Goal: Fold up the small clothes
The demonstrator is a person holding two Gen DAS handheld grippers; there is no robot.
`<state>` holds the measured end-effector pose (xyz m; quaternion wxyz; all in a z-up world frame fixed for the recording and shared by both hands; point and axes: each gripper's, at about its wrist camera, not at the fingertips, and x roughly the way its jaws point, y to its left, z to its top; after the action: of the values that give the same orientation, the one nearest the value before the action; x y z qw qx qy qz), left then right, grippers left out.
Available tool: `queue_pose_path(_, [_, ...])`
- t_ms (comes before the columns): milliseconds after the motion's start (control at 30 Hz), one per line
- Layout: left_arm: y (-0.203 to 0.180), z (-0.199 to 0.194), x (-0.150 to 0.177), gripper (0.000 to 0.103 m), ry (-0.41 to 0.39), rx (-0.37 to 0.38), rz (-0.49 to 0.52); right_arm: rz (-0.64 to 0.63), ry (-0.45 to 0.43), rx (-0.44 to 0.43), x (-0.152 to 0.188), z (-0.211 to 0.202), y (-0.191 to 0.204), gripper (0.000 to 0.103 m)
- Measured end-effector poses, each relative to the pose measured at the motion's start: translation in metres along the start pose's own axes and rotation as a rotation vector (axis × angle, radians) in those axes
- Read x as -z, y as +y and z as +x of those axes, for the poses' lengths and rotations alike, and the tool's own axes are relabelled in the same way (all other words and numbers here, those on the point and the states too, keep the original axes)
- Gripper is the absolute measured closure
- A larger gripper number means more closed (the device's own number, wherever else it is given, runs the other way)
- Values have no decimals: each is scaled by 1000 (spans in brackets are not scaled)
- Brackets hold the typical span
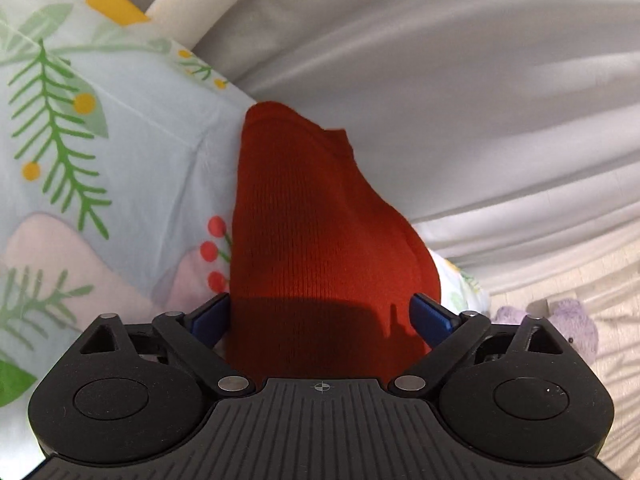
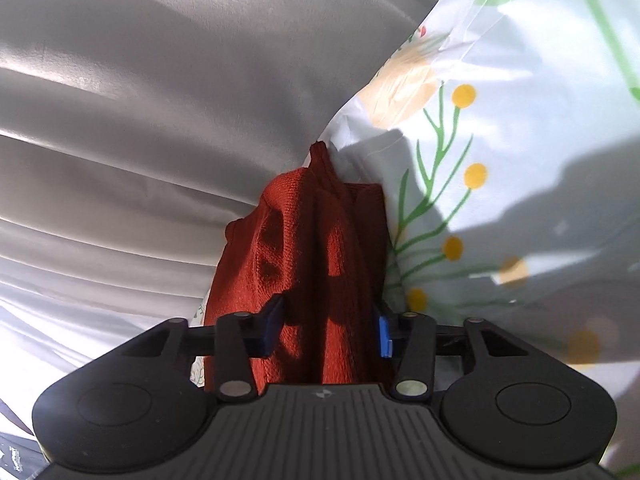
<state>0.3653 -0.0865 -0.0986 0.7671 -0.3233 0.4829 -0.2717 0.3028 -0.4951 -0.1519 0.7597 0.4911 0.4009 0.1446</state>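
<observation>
Seen through both wrist cameras, I have one rust-red ribbed knit garment (image 1: 320, 216) between two black grippers with blue pads. My left gripper (image 1: 320, 316) stands spread wide, the cloth lying between its fingers, which do not press it. My right gripper (image 2: 326, 330) is clamped on a bunched, creased fold of it. It lies on one pale tablecloth printed with green fronds and yellow dots (image 1: 132, 152), at the edge beside a grey draped sheet (image 1: 460, 80). One lilac plush toy (image 1: 568, 320) sits on the floor.

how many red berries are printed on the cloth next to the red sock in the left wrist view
3, stacked in a short column on the floral cloth, just left of the red sock: top, middle, bottom. The sock may hide more.
</observation>
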Motion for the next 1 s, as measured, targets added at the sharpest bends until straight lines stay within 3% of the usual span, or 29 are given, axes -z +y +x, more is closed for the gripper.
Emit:
queue_pose_path(67, [-3, 4, -3, 14, 13, -15, 19, -25, 4, -6, 0, 1, 6, 74])
queue_pose_path(300, [-7, 8, -5, 34, 22, -72, 60, -59, 36, -12, -2, 8, 11, 68])
queue_pose_path(533, [-13, 3, -4, 49, 18, -117, 96, -158, 3, 68, 8, 13, 37, 74])
queue_pose_path(700, [-20, 3, -2, 51, -6, -91, 140, -173, 0, 74, 11, 11, 41, 75])
queue_pose_path(900, [-14, 15, 0, 42, -10, -93, 110, -133, 0, 69, 14, 23, 33, 73])
queue_pose_path(1000, [-18, 9, 2, 51, -20, -101, 108, -138, -11, 85, 15, 23, 38, 73])
